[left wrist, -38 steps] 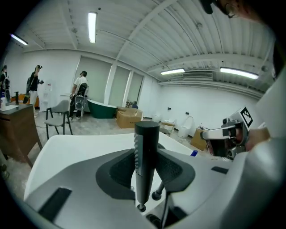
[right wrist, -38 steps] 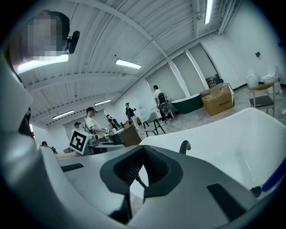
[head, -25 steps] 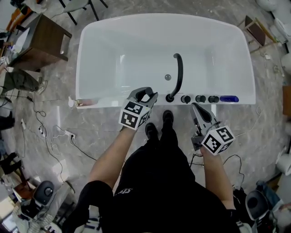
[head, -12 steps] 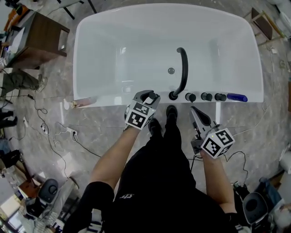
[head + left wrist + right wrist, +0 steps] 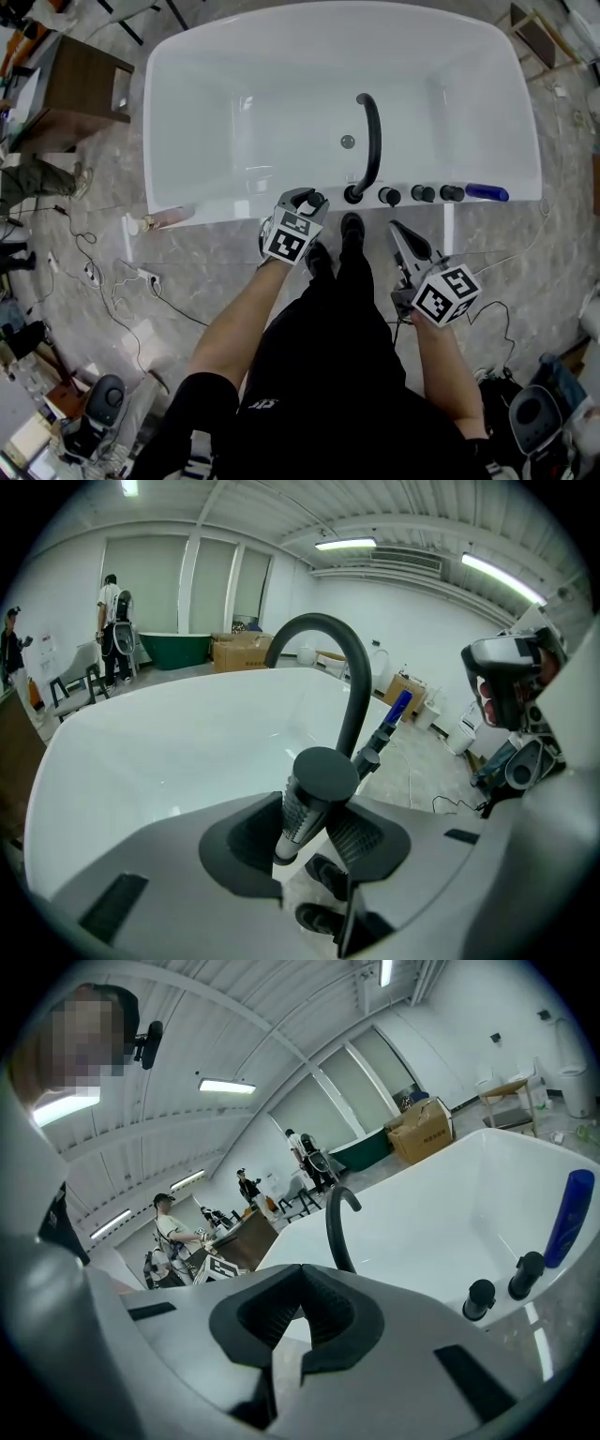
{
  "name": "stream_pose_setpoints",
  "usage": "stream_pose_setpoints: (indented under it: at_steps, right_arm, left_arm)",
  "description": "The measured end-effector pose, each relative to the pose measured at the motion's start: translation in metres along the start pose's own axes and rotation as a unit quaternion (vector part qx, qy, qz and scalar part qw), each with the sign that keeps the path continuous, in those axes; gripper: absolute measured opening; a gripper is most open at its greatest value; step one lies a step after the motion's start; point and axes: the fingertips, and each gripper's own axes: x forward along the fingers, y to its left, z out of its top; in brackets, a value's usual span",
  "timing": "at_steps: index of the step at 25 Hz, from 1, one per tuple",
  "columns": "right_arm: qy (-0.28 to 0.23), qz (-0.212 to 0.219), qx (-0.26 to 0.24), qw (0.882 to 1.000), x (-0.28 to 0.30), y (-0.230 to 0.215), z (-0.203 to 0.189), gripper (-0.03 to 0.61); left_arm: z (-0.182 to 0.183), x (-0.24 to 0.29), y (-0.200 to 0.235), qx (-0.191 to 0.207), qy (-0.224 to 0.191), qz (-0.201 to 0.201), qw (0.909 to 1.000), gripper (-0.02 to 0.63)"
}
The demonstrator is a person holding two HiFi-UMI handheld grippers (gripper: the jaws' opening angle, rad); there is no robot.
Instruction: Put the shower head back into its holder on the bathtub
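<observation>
The shower head has a dark round cap and a ribbed silver stem. My left gripper is shut on that stem. Seen from the head view, the left gripper hangs at the white bathtub's near rim, just left of the base of the black curved spout. A row of black knobs runs along the rim to the right. I cannot make out the holder. My right gripper is shut with nothing in it, short of the rim; in its own view the jaws meet.
A blue bottle lies on the rim past the knobs. A wooden table stands left of the tub. Cables trail over the marble floor. The person's shoes sit close to the tub. People stand in the background.
Both grippers have sunk. The left one came down with the shower head closer to the tub rim beside the spout base; the right one dropped a little.
</observation>
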Motion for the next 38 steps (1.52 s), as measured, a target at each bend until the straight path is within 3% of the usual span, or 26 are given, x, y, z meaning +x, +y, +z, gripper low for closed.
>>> stream_pose_setpoints:
  at_steps: [8, 16, 29, 38]
  right_arm:
    - [0.002, -0.017, -0.007, 1.000, -0.010, 0.009, 0.008, 0.012]
    - [0.013, -0.018, -0.026, 0.999, -0.020, 0.032, 0.014, 0.012]
    - [-0.018, 0.008, -0.068, 0.998, -0.029, 0.109, 0.058, 0.012]
    - [-0.034, 0.004, -0.089, 0.995, -0.044, 0.116, 0.090, 0.012]
  left_arm:
    - [-0.011, 0.000, 0.002, -0.010, 0.005, -0.004, 0.9999, 0.158]
    - [0.002, -0.007, 0.005, -0.026, -0.042, 0.005, 0.9988, 0.177]
    - [0.035, -0.107, -0.005, -0.046, -0.114, 0.011, 0.9924, 0.196]
    - [0.043, -0.156, 0.006, -0.049, -0.139, 0.041, 0.9883, 0.183]
